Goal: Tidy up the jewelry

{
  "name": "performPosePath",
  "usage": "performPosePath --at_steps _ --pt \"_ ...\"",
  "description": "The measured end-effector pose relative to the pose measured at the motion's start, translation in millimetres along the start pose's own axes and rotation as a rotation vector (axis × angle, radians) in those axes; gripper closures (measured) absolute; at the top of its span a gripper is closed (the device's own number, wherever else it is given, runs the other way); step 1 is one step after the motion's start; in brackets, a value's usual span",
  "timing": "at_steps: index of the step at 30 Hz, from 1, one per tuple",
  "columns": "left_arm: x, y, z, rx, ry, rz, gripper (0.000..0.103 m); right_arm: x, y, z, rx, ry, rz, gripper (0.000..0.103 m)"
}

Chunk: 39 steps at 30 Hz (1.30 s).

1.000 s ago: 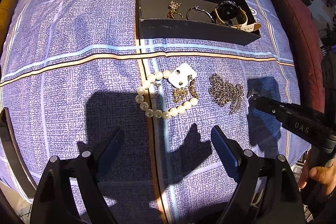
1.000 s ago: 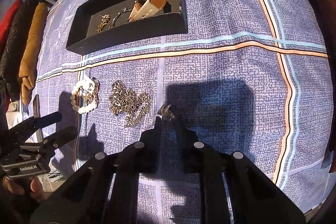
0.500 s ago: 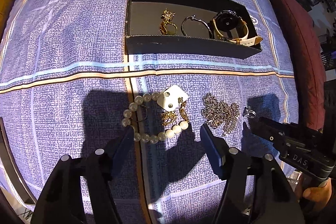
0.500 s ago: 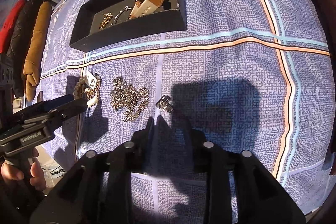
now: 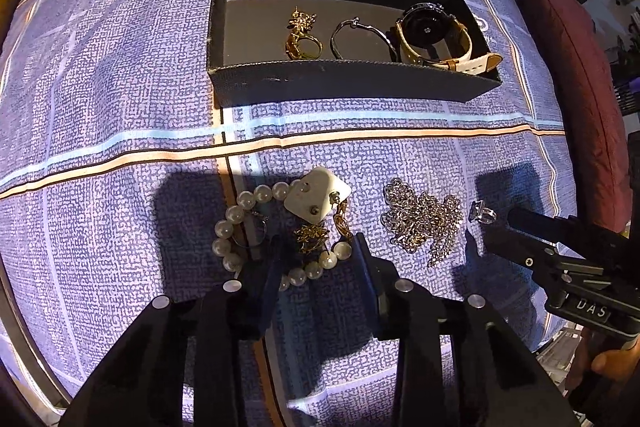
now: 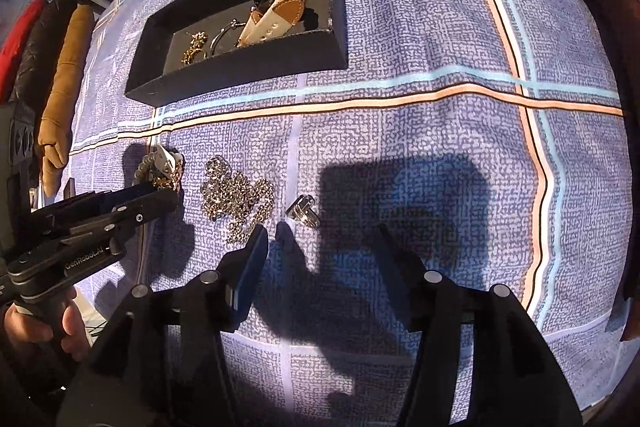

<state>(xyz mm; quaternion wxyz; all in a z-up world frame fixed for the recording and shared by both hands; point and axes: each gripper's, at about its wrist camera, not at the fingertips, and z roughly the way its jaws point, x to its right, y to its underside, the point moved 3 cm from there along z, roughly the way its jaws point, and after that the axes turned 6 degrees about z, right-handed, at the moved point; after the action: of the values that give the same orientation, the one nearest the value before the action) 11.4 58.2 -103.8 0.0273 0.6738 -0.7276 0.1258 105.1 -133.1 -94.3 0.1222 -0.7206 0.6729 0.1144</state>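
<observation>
A: Why are the left tongs (image 5: 316, 251) set so low over the pearl bracelet (image 5: 256, 227)?

B: Its near beads and a gold piece are straddled by jaws that have just been narrowing, though no pinch is seen yet. The black box (image 5: 340, 83) (watch and rings inside) is probably meant.

A: And the right tongs (image 6: 320, 239)?

B: Just widened, nothing held; the silver ring (image 6: 304, 213) lies just ahead on the table (image 6: 440, 155).

You have a purple-blue cloth (image 5: 120, 75) crossed by pale blue, orange and black lines. The far box (image 5: 344, 87) is black with a grey floor, holding a gold ring (image 5: 303, 41) and a cream, tan-lined watch strap (image 6: 276, 13). Near you lie white pearls (image 5: 232, 223), a silver chain (image 5: 420, 223) and black grippers (image 5: 316, 251).
</observation>
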Motion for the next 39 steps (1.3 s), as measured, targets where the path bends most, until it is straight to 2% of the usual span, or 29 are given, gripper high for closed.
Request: performPosePath --at_steps 7,15,17,18,20,21,22,24,29,32,33,35,36,37,39 --pt "-1.3 -5.9 -5.0 0.003 0.022 -0.018 0.069 -8.6 -4.1 3.5 -0.008 -0.009 -0.005 0.048" --pt "-10.7 -4.5 -3.7 0.002 0.024 -0.025 0.069 0.0 -0.7 5.1 -0.016 -0.014 0.044 0.048" --pt "-8.2 -4.3 -3.4 0.005 0.021 -0.002 0.077 -2.5 -1.6 5.4 -0.009 -0.003 0.029 0.048" --pt "-7.0 -4.2 -3.3 0.003 0.015 0.013 0.086 -4.1 -1.9 6.1 -0.009 0.002 0.02 0.048" --pt "-4.9 -3.8 -4.1 0.006 0.013 0.031 0.087 -5.7 -2.5 7.2 -0.007 0.005 0.019 0.048" --pt "-3.7 -3.8 -4.0 0.007 0.012 0.038 0.087 -6.1 -2.7 7.1 -0.006 0.0 0.023 0.044" --pt "-3.4 -3.3 -3.7 0.006 0.019 0.041 0.087 -6.5 -2.7 7.2 -0.008 -0.007 0.03 0.035" --pt "3.0 -4.8 -1.5 0.009 0.023 0.039 0.087 -7.6 -3.1 6.3 0.004 -0.001 0.024 0.029" --pt "-3.3 -3.2 -13.6 0.027 0.033 0.022 0.087 -12.8 -2.4 10.6 0.006 0.04 -0.031 0.029" --pt "-3.1 -3.1 -22.4 0.043 0.051 0.01 0.087 -15.8 -5.4 14.2 0.005 0.046 -0.042 0.032" --pt "-3.2 -2.4 -24.5 0.045 0.055 0.009 0.087 -16.9 -7.0 15.6 0.006 0.056 -0.05 0.037" --pt "-3.7 -0.4 -27.7 0.048 0.056 0.013 0.087 -20.2 -9.8 17.0 0.004 0.082 -0.073 0.055" --pt "-3.8 0.5 -27.8 0.045 0.055 0.015 0.087 -21.3 -10.7 17.6 -0.001 0.094 -0.085 0.074" --pt "-3.9 1.4 -27.2 0.042 0.052 0.014 0.087 -21.6 -11.3 17.8 -0.005 0.1 -0.093 0.085" --pt "-4.0 3.0 -26.7 0.039 0.057 0.009 0.087 -21.0 -11.1 16.4 -0.003 0.093 -0.094 0.086"
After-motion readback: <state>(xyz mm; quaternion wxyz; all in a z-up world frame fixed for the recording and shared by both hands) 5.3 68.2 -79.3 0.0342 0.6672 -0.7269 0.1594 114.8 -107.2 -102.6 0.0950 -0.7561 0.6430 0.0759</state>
